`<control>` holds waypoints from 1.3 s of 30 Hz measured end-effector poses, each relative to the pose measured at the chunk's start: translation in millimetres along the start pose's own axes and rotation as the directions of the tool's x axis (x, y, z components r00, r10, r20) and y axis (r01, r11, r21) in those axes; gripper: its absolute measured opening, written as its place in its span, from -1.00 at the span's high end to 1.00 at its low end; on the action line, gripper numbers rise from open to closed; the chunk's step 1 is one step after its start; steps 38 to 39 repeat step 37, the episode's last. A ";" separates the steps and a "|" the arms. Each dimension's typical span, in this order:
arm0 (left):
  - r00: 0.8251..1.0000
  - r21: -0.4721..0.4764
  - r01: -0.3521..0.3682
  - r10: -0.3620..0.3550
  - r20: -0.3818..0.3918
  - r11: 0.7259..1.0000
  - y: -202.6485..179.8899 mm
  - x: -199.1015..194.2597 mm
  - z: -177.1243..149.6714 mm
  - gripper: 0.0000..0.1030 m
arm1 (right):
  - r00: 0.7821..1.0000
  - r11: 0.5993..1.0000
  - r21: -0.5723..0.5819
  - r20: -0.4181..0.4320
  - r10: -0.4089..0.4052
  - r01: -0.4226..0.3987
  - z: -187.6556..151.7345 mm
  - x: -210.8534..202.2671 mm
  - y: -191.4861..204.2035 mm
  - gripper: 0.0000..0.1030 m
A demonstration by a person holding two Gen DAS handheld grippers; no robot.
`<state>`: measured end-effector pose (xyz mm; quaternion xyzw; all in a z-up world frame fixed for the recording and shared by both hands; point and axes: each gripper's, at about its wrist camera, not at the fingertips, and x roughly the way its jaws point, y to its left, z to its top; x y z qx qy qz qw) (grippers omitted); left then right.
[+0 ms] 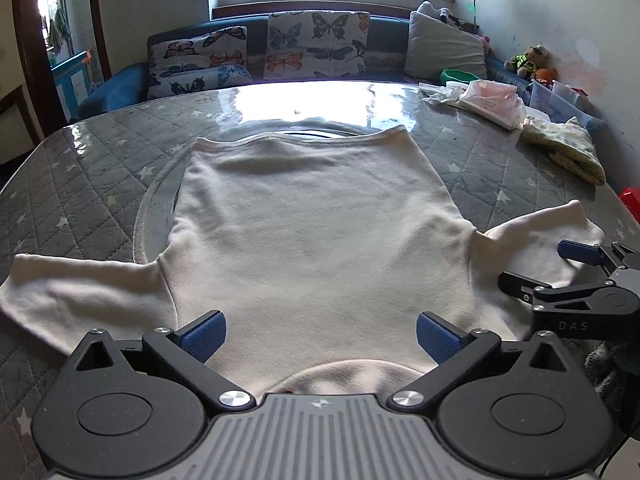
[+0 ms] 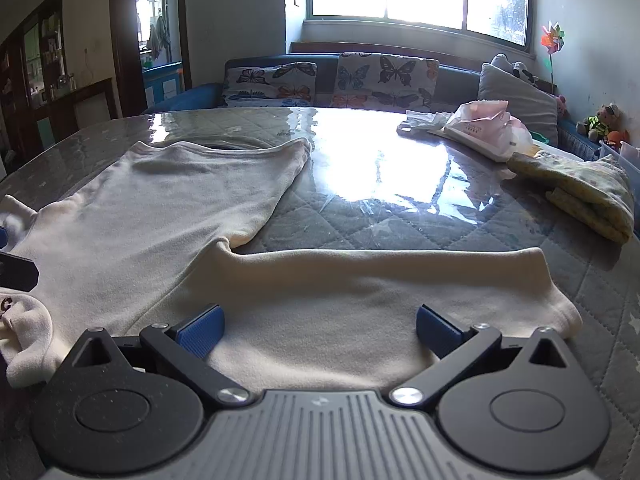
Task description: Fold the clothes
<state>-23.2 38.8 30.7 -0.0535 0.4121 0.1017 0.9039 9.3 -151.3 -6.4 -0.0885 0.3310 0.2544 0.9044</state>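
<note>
A cream long-sleeved shirt (image 1: pixel 312 220) lies spread flat on the quilted table, collar toward me and hem at the far side, sleeves out to both sides. My left gripper (image 1: pixel 320 338) is open over the collar edge, holding nothing. My right gripper (image 2: pixel 318 330) is open over the shirt's right sleeve (image 2: pixel 360 292), empty; it also shows in the left wrist view (image 1: pixel 536 268) over that sleeve. The shirt body (image 2: pixel 152 208) lies to the left in the right wrist view.
A folded yellow-green cloth (image 1: pixel 568 148) (image 2: pixel 588 196) and a pink-white plastic pack (image 1: pixel 492 102) (image 2: pixel 484 128) lie at the table's far right. A grey quilted cover under glossy plastic (image 2: pixel 380 184) spans the table. A sofa with butterfly cushions (image 1: pixel 316 46) stands behind.
</note>
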 end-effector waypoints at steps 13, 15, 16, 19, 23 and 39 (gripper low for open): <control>0.997 0.013 -0.078 0.078 0.011 0.997 -28.3 -9.4 -2.3 -1.00 | 1.000 1.000 0.004 0.001 0.002 -0.002 -0.3 0.6 0.3 -1.00; 0.996 0.009 -0.086 0.086 0.007 0.996 -30.3 -9.9 -3.2 -1.00 | 1.000 1.000 0.005 0.001 0.003 -0.003 -0.3 0.7 0.6 -1.00; 0.996 0.007 -0.089 0.089 0.006 0.996 -31.1 -10.2 -3.6 -1.00 | 1.000 1.000 0.005 0.002 0.004 -0.004 -0.4 0.7 0.7 -1.00; 0.995 0.001 -0.102 0.102 0.004 0.995 -33.5 -11.6 -4.6 -1.00 | 1.000 1.000 0.006 0.002 0.004 -0.004 -0.6 0.5 0.1 -1.00; 0.993 -0.007 -0.120 0.120 0.003 0.993 -36.8 -13.8 -6.2 -1.00 | 1.000 1.000 0.006 0.002 0.004 -0.004 -0.5 0.5 -0.2 -1.00; 0.985 -0.051 -0.167 0.168 0.021 0.985 -45.2 -22.9 -10.2 -1.00 | 1.000 1.000 0.011 0.003 0.007 -0.007 -1.2 0.6 -0.7 -1.00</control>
